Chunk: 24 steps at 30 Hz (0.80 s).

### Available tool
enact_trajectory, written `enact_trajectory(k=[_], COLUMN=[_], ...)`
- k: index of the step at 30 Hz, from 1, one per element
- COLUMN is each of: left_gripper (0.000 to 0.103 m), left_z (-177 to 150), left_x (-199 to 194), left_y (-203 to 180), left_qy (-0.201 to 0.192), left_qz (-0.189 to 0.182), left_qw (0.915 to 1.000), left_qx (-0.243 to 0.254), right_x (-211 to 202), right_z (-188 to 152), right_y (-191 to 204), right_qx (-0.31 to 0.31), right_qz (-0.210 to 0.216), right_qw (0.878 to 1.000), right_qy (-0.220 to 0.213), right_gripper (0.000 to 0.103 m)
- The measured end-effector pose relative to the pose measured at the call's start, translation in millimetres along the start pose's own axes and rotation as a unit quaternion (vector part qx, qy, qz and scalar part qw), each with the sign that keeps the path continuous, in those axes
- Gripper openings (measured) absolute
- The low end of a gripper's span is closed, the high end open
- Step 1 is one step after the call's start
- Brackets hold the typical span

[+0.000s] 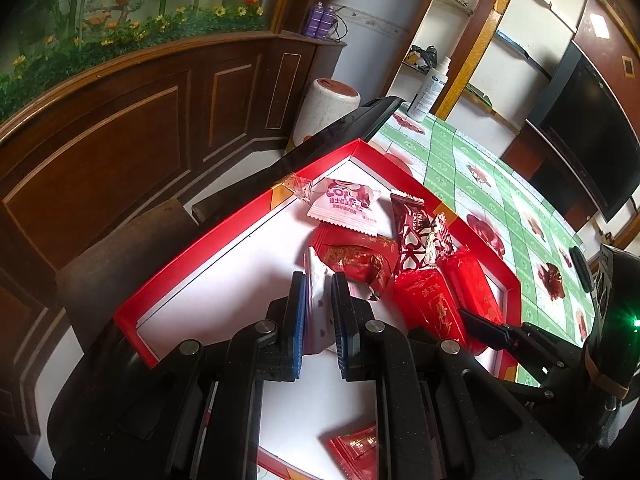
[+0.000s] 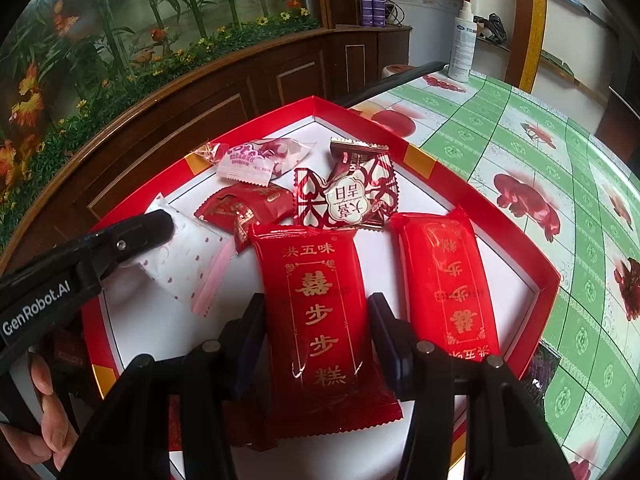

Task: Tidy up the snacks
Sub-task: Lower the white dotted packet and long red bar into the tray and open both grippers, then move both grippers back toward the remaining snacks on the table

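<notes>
A shallow red box (image 2: 500, 216) with a white floor holds several wrapped snacks. My right gripper (image 2: 317, 298) is shut on a long red cake packet (image 2: 312, 256) with gold characters, one finger on each long edge. A second red packet (image 2: 448, 280) lies to its right. My left gripper (image 1: 319, 278) is shut on a white packet with pink dots (image 1: 318, 316), held upright over the box floor. That white packet (image 2: 188, 260) also shows in the right wrist view. Behind lie a heart-patterned packet (image 2: 344, 196), a small red packet (image 2: 248, 208) and a pink-and-white packet (image 2: 248, 164).
The box rests on a green-and-white floral tablecloth (image 2: 520, 140). A white spray bottle (image 2: 462, 48) stands at the table's far end. A dark slab (image 1: 340, 132) runs along the box's far side, with a wooden cabinet (image 1: 120, 140) beyond. Another red packet (image 1: 356, 452) lies under my left gripper.
</notes>
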<state>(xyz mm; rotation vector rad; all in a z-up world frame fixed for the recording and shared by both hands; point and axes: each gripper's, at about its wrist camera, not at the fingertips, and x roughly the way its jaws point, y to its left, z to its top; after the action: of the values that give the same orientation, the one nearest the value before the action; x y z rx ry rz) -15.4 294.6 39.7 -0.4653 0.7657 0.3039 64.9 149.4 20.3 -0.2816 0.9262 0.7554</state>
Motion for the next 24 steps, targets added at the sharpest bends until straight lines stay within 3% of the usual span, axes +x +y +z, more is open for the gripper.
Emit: enact_trajectory(k=[14, 17, 21, 24], left_gripper=[0.013, 0.014, 0.030, 0.053], left_z=[-6, -6, -6, -7], left_x=[-5, -6, -9, -12], left_y=[-2, -1, 0, -2], left_qy=[-0.003, -0.002, 0.001, -0.001], left_qz=[0.018, 0.021, 0.026, 0.028], left_qw=[0.9998, 0.9998, 0.9996, 0.9995], left_qx=[0.007, 0.001, -0.008, -0.014], right_x=[-4, -8, -21, -35], right_z=[-5, -5, -6, -9], right_y=[0, -4, -11, -14], right_qx=[0.006, 0.020, 0.035, 0.036], right_qz=[0.001, 0.011, 0.023, 0.026], right_qw=[1.000, 1.000, 0.999, 0.999], right_qy=[-0.001, -0.007, -0.020, -0.032], right_gripper=[0.055, 0.065, 0.067, 0.071])
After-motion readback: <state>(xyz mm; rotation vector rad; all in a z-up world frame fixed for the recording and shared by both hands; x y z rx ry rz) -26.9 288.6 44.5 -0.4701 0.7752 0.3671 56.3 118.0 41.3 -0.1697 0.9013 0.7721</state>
